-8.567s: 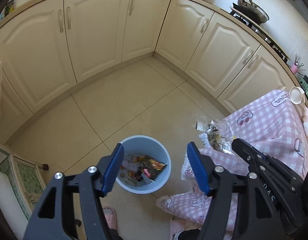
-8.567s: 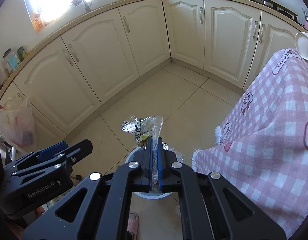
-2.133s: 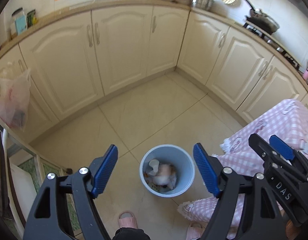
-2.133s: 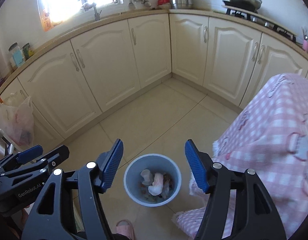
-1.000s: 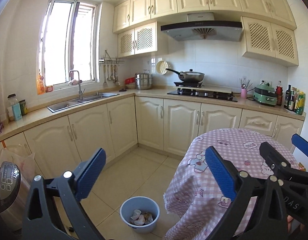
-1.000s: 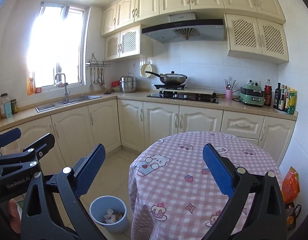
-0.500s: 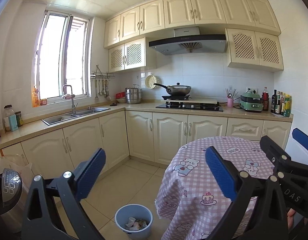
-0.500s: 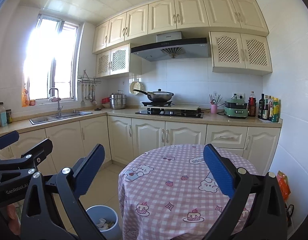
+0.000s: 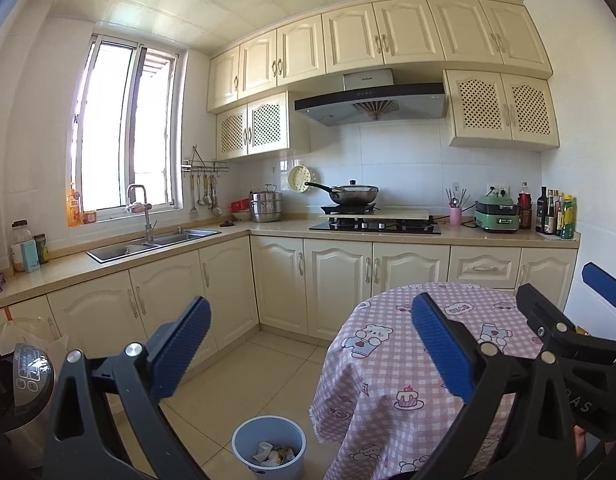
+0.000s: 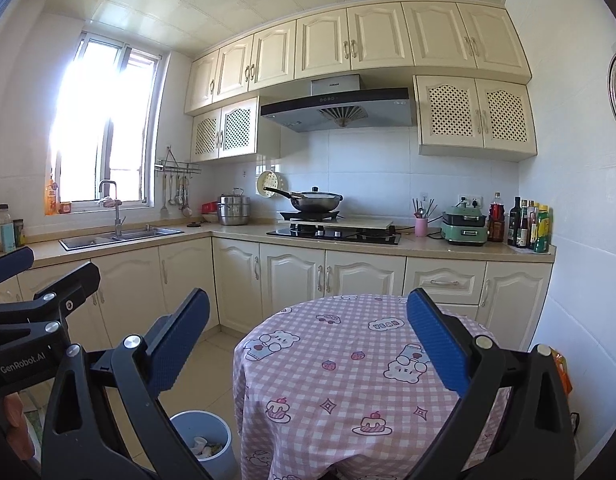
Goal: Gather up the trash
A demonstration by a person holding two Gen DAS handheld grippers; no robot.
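Both claws, left claw (image 9: 308, 354) and right claw (image 10: 308, 348), hung spread and empty; the tabletop (image 10: 348, 364) looked bare; the risk was stray scraps missed outside the bin (image 9: 268, 446).

"GenRobot.AI" is printed on the left gripper (image 10: 11, 264); "YEAH" marks the tablecloth (image 10: 332, 376).

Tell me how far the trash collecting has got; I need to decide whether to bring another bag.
Done: the blue bin on the floor beside the table holds crumpled trash, and the pink checked tablecloth shows no litter. In hand: nothing; the left gripper and right gripper are both open and empty. Left: no loose trash is visible, so the job looks finished.
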